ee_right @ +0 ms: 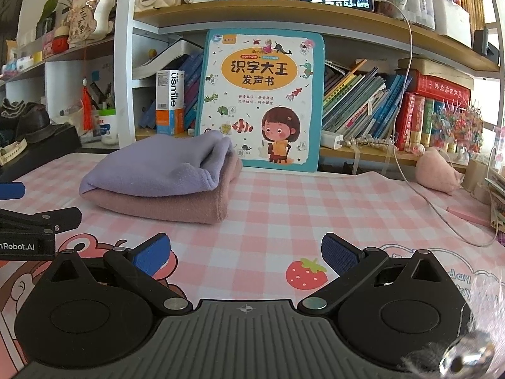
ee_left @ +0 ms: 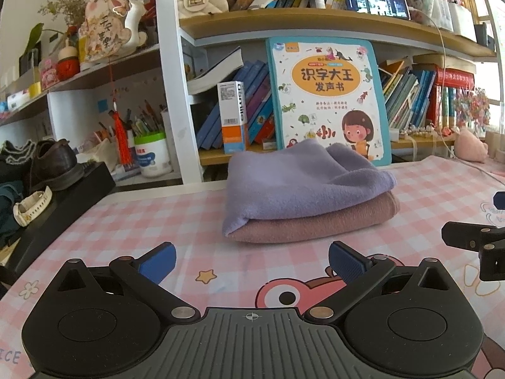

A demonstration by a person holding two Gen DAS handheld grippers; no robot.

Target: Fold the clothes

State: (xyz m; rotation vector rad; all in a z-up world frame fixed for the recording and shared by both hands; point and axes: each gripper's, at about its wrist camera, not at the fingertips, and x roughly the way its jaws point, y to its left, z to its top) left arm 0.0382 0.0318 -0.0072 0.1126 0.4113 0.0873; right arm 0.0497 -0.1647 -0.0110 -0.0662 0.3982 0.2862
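Observation:
A folded lilac cloth point(ee_left: 303, 183) lies on top of a folded pink cloth point(ee_left: 315, 224) on the pink checked table cover point(ee_left: 157, 221). The stack also shows in the right wrist view, lilac cloth point(ee_right: 157, 164) over pink cloth point(ee_right: 164, 203). My left gripper point(ee_left: 251, 263) is open and empty, a short way in front of the stack. My right gripper point(ee_right: 246, 257) is open and empty, in front of the stack and to its right. Each gripper shows at the edge of the other's view, the right one point(ee_left: 479, 240) and the left one point(ee_right: 34, 224).
A large children's book point(ee_left: 328, 98) leans on the bookshelf just behind the stack. A black box with a shoe point(ee_left: 53, 164) and a watch stands at the left table edge. A pink plush point(ee_right: 438, 170) and a white cable point(ee_right: 442, 221) lie at the right.

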